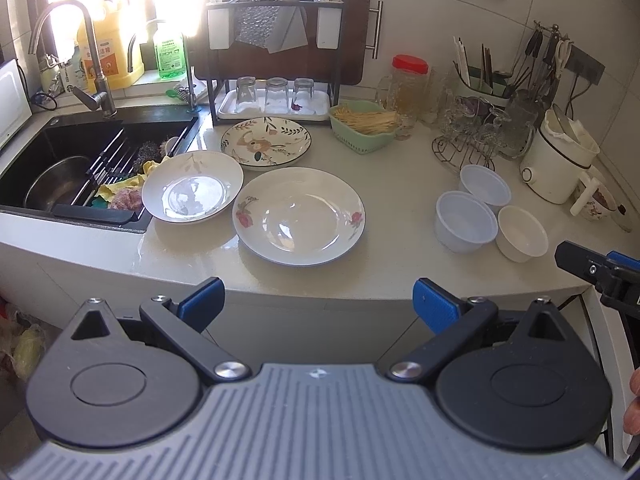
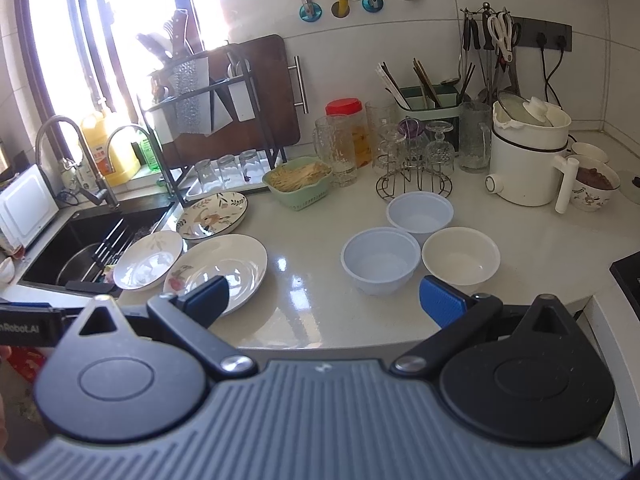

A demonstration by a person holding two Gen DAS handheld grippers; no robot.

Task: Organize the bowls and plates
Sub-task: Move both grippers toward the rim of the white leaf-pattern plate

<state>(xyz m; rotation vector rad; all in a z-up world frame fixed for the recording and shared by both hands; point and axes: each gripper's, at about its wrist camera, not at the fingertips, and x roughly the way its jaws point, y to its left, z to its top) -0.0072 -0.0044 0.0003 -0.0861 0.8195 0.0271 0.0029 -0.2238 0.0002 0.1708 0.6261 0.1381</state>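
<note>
A: Where are the plates and bowls now?

B: On the counter [image 1: 400,216]. In the left wrist view, three plates lie near the sink [image 1: 80,160]: a rose plate [image 1: 299,216] at the centre, a white plate [image 1: 192,186] at 10 o'clock from it, partly over the sink edge, and a leaf-pattern plate [image 1: 266,142] at 12 o'clock. Three bowls stand close together at 3 o'clock: two pale plastic bowls [image 1: 466,220] and one white bowl [image 1: 522,232].

A: And the tools?

B: The left gripper [image 1: 318,304] is wide open and holds nothing; it hovers in front of the counter edge. The right gripper [image 2: 324,300] is also wide open and empty, above the near counter, between the rose plate and the bowls.

A: How will these things handle?

B: I think the plates are ceramic: stiff, a little heavy, glossy and so slippery, and they can break. It is best to pinch the rim, where it rises from the counter. The plastic bowls look light and a little flexible; take the wall at the rim.

A: Any writing?

B: On the other gripper's body I read "nRobot.AI", cut at the edge. The yellow jug [image 1: 110,56] has a label with Chinese characters, too small to read.
</note>
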